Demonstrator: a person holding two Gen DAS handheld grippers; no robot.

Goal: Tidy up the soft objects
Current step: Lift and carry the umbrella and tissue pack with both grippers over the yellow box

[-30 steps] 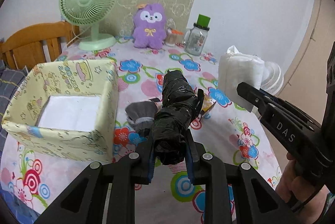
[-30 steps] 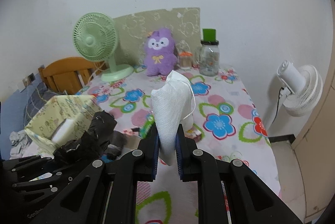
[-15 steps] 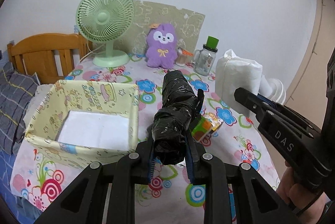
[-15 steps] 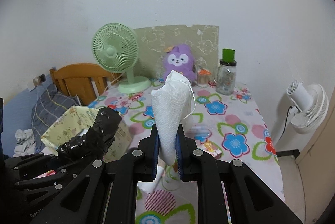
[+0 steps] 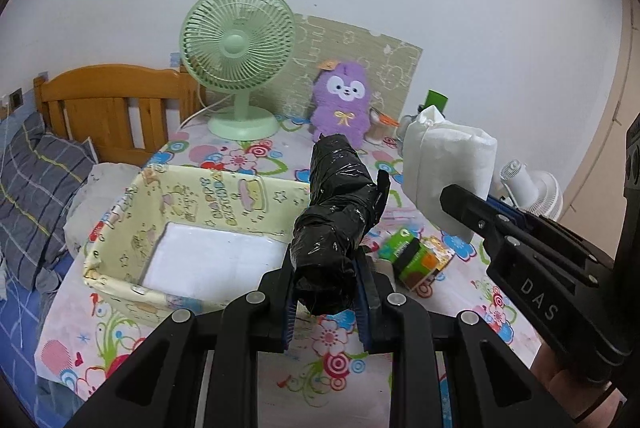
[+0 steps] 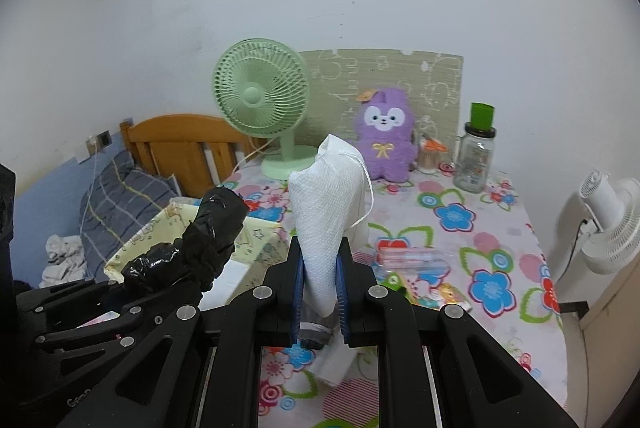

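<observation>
Claws in both views are clenched on soft things above the flowered surface (image 5: 240, 160). The left claw (image 5: 325, 294) grips a crumpled black plastic bundle (image 5: 338, 212) by its lower end; the bundle stands up and leans away from the camera, and its bottom tip pokes out below the blue pads. The right claw (image 6: 320, 286) pinches a white cloth pouch (image 6: 330, 200) with a thin cord looping down its right side; its narrow end sits between the pads and its wide end points up.

In the left wrist view the pouch (image 5: 448, 164) and the right claw (image 5: 466, 206) come in from the right, and part of a hand (image 5: 568, 384) under that tool is cut off by the frame edge. Just left of the bundle sits an open yellow patterned box (image 5: 132, 212) with a white bottom; its near right corner is hidden behind the claw.

Behind the bundle, a small green and orange carton (image 5: 416, 256) lies on the surface, partly covered. In the right wrist view a clear plastic item (image 6: 412, 258) lies beside the pouch, too faint to identify, and something grey (image 6: 314, 330) under the claw is mostly hidden.

At the back stand a green desk fan (image 6: 260, 96), a purple plush toy (image 6: 386, 140) and a jar with a green cap (image 6: 478, 152).
</observation>
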